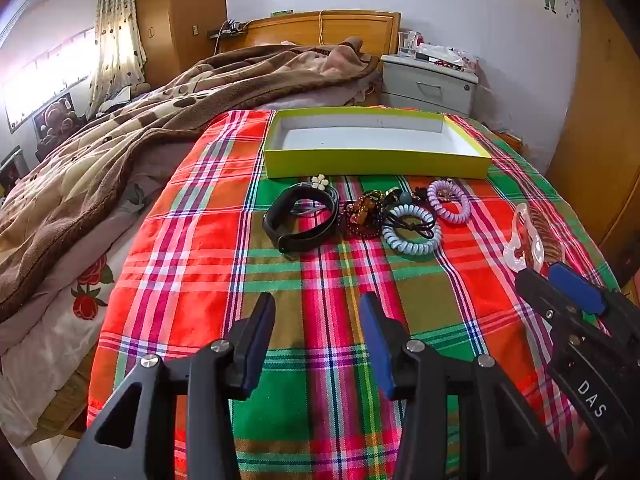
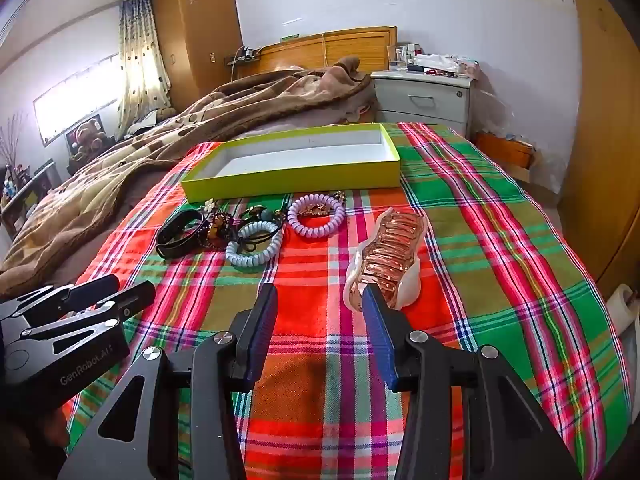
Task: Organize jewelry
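A shallow yellow-green box (image 1: 376, 168) (image 2: 288, 186) lies open on the plaid cloth. In front of it sit a black wristband (image 1: 296, 220), a brown beaded bracelet (image 1: 362, 216), a pale blue coil hair tie (image 1: 412, 232) (image 2: 252, 252) and a purple coil hair tie (image 1: 448, 204) (image 2: 316, 216). A pink translucent hair claw (image 2: 388, 256) (image 1: 528, 236) lies apart on the right. My right gripper (image 2: 319, 294) (image 1: 542, 274) is open, its right fingertip overlapping the claw's near end, with nothing between the pads. My left gripper (image 1: 316, 304) (image 2: 132, 286) hovers open over bare cloth, short of the wristband.
The plaid cloth (image 1: 240, 264) covers the foot of a bed. A brown blanket (image 1: 120, 140) is heaped to the left. A grey nightstand (image 1: 428, 84) with clutter stands behind the box, and wooden cabinets (image 2: 608, 160) line the right side.
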